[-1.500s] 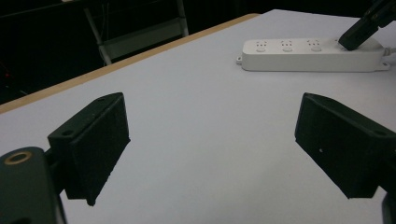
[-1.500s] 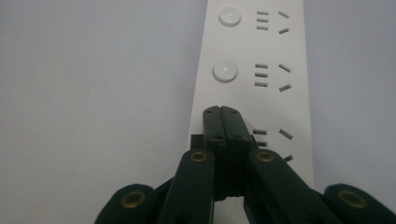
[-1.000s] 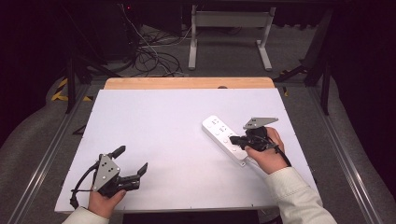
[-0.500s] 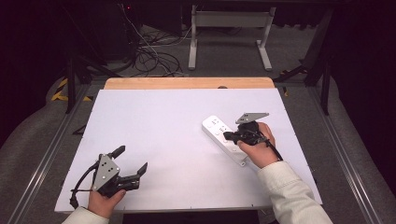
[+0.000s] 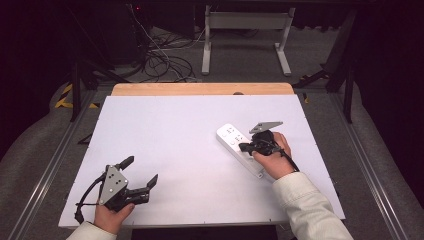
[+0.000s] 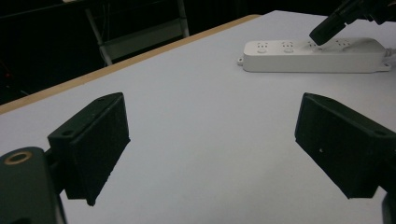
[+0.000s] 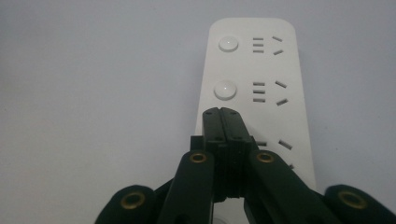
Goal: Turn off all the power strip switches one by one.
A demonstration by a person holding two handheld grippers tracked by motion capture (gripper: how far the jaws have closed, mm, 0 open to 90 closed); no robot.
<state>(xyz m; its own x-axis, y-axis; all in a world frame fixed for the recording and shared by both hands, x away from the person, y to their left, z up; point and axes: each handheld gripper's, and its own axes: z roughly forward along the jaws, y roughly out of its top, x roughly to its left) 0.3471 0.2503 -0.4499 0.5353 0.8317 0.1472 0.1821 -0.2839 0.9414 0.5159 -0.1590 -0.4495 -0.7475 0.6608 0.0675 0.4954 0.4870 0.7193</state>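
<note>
A white power strip (image 5: 239,149) lies on the right half of the white table, with round buttons (image 7: 225,90) beside its sockets. My right gripper (image 5: 244,147) is shut with nothing between its jaws, and its tip (image 7: 221,113) sits over the strip's button side, just behind the second button. The left gripper view shows that tip (image 6: 322,33) touching or nearly touching the strip (image 6: 313,55). My left gripper (image 5: 139,171) rests open near the table's front left corner, with bare table between its jaws (image 6: 212,154).
The white tabletop (image 5: 175,130) has a wooden strip along its far edge (image 5: 200,89). Beyond it stand a metal stand (image 5: 245,30) and tangled cables (image 5: 160,60) on the floor. Metal rails run along both sides of the table.
My right gripper has moved left and forward along the power strip, its shut tip now over the strip's middle. The left gripper has stayed put.
</note>
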